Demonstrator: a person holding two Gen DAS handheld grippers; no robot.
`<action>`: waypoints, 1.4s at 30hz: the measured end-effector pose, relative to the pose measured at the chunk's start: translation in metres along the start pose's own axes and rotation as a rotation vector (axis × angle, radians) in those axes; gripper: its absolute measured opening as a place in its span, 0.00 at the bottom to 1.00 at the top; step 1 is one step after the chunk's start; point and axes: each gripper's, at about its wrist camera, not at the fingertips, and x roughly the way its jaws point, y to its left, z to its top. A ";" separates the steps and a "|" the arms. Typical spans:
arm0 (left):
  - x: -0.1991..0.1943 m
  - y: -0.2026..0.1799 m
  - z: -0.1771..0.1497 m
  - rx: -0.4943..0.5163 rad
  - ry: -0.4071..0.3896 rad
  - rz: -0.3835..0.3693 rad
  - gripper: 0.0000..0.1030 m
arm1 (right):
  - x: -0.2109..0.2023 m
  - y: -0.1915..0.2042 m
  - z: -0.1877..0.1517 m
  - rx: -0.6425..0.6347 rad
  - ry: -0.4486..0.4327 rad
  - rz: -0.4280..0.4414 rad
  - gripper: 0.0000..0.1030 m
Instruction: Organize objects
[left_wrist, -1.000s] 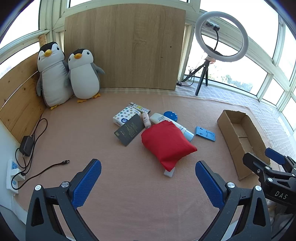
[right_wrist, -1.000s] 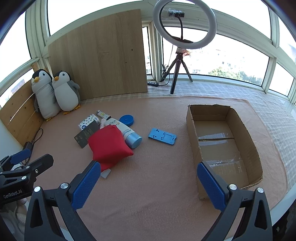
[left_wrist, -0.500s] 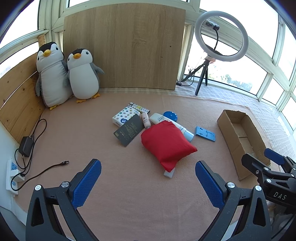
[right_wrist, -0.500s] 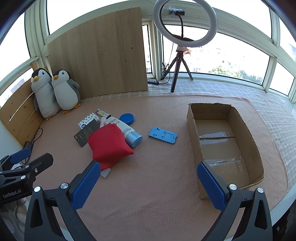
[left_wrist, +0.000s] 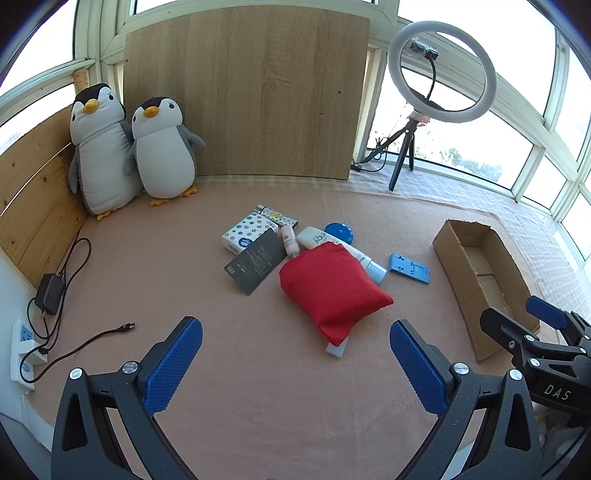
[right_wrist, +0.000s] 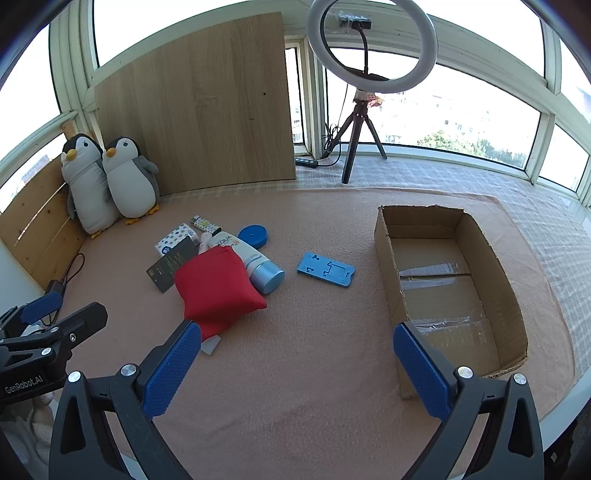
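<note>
**Red pouch tops a heap of small goods on a pink-covered table**

Red fabric pouch (left_wrist: 330, 291) lies mid-table, overlapping a white tube with a blue cap (right_wrist: 255, 264) and a pale flat item (left_wrist: 337, 348) poking out beneath its near end. A dark card (left_wrist: 255, 265), dotted tissue pack (left_wrist: 246, 232) and round blue lid (right_wrist: 253, 235) cluster behind it; a blue phone stand (right_wrist: 325, 269) lies apart towards the open cardboard box (right_wrist: 491, 258). Both the left gripper (left_wrist: 295, 362) and right gripper (right_wrist: 297, 363) hover near the front edge, jaws spread wide, holding nothing. Two plush penguins (left_wrist: 129, 151) lean in the far corner.
</note>
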 end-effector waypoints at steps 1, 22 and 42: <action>0.000 0.000 0.000 0.000 0.000 0.000 1.00 | 0.000 0.000 0.000 0.000 0.000 0.001 0.99; 0.014 0.005 0.005 -0.009 0.014 -0.001 1.00 | 0.008 0.001 -0.001 0.003 0.016 -0.002 0.99; 0.090 -0.005 0.031 -0.020 0.113 -0.088 1.00 | 0.008 -0.021 -0.008 0.045 0.036 -0.020 0.99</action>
